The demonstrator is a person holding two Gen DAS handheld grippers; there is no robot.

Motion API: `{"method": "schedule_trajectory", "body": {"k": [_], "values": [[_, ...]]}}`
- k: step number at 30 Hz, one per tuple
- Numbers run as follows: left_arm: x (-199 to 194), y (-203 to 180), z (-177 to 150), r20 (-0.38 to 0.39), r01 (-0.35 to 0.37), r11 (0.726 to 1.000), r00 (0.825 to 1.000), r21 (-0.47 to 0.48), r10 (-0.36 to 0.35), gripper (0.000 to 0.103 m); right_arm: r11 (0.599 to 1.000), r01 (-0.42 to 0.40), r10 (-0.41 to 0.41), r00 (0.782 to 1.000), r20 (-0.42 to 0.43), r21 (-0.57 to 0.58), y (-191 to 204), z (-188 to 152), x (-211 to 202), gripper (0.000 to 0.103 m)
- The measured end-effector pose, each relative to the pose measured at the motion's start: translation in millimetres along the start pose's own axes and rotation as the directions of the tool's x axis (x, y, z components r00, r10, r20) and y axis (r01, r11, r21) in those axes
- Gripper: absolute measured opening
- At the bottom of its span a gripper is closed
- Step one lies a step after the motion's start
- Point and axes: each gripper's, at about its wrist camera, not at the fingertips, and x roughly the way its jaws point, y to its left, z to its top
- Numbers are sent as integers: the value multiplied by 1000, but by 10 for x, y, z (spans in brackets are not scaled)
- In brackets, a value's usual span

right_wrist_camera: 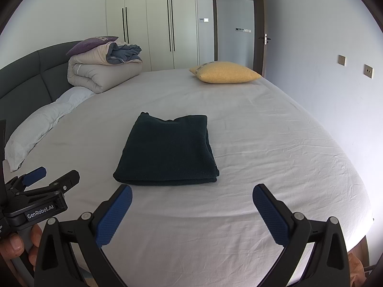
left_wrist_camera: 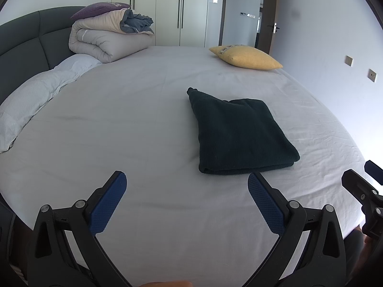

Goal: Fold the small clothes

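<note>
Nearest to us, our left gripper (left_wrist_camera: 187, 181) hangs over the near edge of the bed, its blue textured pads (left_wrist_camera: 109, 205) spread wide, nothing between them. Our right gripper (right_wrist_camera: 192, 195) sits alongside it over the same near edge, likewise spread wide and holding nothing; its blue pads (right_wrist_camera: 114, 215) stand well apart. In the right wrist view the left gripper's black body shows at the lower left, a hand (right_wrist_camera: 16, 244) wrapped on its handle.

Just beyond both sets of fingertips lies the dark green, knitted, folded garment (left_wrist_camera: 237, 131) (right_wrist_camera: 167, 150), a tidy squarish stack flat on the pale grey sheet of the bed (left_wrist_camera: 143, 124) (right_wrist_camera: 263, 155), near the middle and somewhat toward the near edge. Neither gripper touches it. One far corner pokes out in a small peak.

Along the left edge, a long white pillow (left_wrist_camera: 36, 98) (right_wrist_camera: 40, 124) rests against the dark grey padded headboard (left_wrist_camera: 21, 47) (right_wrist_camera: 26, 79). At the far left corner, a rolled beige quilt (left_wrist_camera: 107, 38) (right_wrist_camera: 100, 71) carries a purple cushion (left_wrist_camera: 100, 9) (right_wrist_camera: 92, 41). At the far edge, right of centre, sits a yellow square cushion (left_wrist_camera: 246, 57) (right_wrist_camera: 225, 73).

Behind the bed: white wardrobe doors (left_wrist_camera: 167, 7) (right_wrist_camera: 158, 28) and a brown-framed doorway (left_wrist_camera: 244, 12) (right_wrist_camera: 235, 24).
</note>
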Motion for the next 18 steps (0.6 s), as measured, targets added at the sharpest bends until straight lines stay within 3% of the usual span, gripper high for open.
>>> {"method": "schedule_trajectory", "body": {"k": [18], "values": [[47,9,-51,-8,1,1000,1000,0,-1,103,1000,-4,4,1000,-8,-2,4,-34,19,103]]}}
